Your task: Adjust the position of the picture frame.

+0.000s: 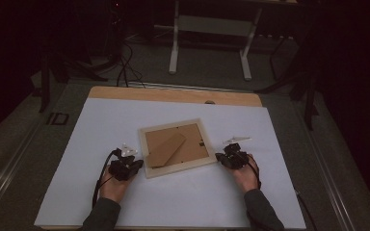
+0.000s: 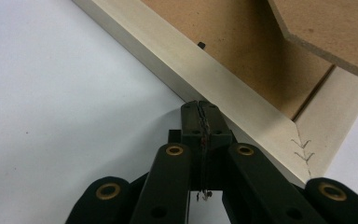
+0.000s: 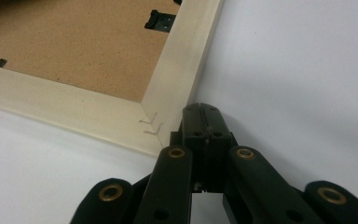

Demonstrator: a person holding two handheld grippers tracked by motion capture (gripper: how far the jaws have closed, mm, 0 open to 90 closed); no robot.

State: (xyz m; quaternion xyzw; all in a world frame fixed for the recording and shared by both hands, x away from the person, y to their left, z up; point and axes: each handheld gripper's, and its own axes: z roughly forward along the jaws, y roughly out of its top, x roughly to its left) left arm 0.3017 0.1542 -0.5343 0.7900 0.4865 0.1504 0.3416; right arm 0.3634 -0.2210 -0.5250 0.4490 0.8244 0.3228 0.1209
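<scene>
The picture frame (image 1: 176, 147) lies face down mid-table on the white sheet (image 1: 101, 125), its brown backing board (image 1: 196, 140) set inside. Left gripper (image 1: 134, 167) and right gripper (image 1: 220, 158) are clenched empty against opposite frame edges. No legible writing.

No words, labels, brand names, numbers or signs can be read anywhere on the things in these pictures.

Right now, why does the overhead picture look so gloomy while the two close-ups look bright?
High view: dim, room behind nearly black, white table sheet greyish. Left gripper view: bright, picture frame sharp, nearest black linkage soft. Right gripper view: evenly lit, soft shadow beside the frame, no glare.
</scene>
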